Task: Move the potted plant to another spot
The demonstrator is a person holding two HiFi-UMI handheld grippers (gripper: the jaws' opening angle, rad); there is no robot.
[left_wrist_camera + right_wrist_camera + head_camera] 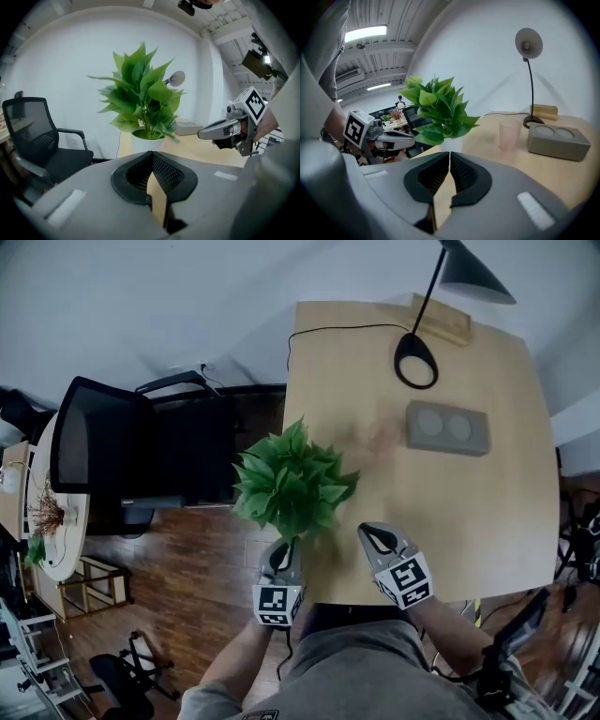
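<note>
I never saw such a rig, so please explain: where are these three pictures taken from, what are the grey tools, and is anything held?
No robot here: a person holds a tool in each hand, the left gripper and the right gripper. One picture is from a head camera looking down; the other two are from cameras riding on each gripper. On the table stand a potted plant, a desk lamp, a grey block and a clear cup. Both pairs of jaws are shut and hold nothing.
</note>
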